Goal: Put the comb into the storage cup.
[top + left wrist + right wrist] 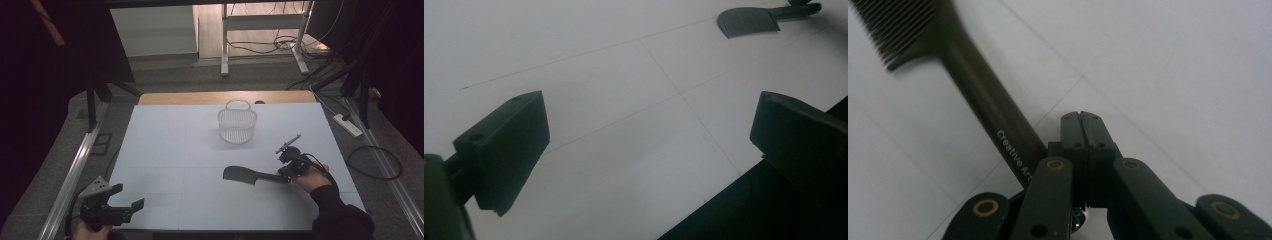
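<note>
On the mat's right half, the comb lies with its long axis running 9-to-3 o'clock, teeth end at 9, handle end beside the right gripper, whose jaws are pressed together, apparently empty. Left gripper rests at 7 o'clock, spread, well apart; the basket stands at 12. Right gripper view shows handle lettering; the left gripper view shows the comb's toothed head.

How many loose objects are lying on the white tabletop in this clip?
2. A white mesh basket stands near the far middle, and a black comb lies toward the near right, its handle by the right tool. Nothing seems hidden.
</note>
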`<act>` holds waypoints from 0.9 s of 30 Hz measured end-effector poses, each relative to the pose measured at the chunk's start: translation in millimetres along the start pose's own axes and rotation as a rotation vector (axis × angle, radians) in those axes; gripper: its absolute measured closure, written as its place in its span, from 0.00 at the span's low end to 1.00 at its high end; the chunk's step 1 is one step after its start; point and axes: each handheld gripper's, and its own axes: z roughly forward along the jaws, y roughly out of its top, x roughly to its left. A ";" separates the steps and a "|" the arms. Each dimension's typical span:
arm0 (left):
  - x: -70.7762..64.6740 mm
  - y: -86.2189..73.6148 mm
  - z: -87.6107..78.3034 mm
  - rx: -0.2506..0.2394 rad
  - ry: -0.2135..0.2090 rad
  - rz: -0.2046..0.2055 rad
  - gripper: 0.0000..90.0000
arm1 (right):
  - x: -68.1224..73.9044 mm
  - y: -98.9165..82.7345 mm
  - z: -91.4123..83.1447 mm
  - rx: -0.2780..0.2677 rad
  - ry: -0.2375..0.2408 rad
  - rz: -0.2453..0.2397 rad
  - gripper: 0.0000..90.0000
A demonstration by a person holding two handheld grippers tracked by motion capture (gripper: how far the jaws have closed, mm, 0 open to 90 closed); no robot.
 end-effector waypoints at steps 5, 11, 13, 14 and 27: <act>-0.2 0.1 0.1 0.000 0.000 0.002 0.04 | 5.4 -9.4 -3.1 -0.008 0.018 -0.004 0.99; -0.3 0.2 0.3 0.001 0.000 0.003 0.04 | 10.5 -19.2 -7.4 -0.019 0.050 0.000 0.99; -0.4 0.3 0.4 0.001 0.001 0.004 0.04 | 12.4 -22.1 -8.6 -0.024 0.059 0.003 0.99; -0.4 0.3 0.4 0.001 0.001 0.004 0.04 | 13.5 -23.4 -9.5 -0.023 0.063 0.003 0.99; -0.4 0.4 0.7 0.001 0.000 0.004 0.04 | 27.6 -32.3 -16.0 -0.033 0.070 -0.022 0.99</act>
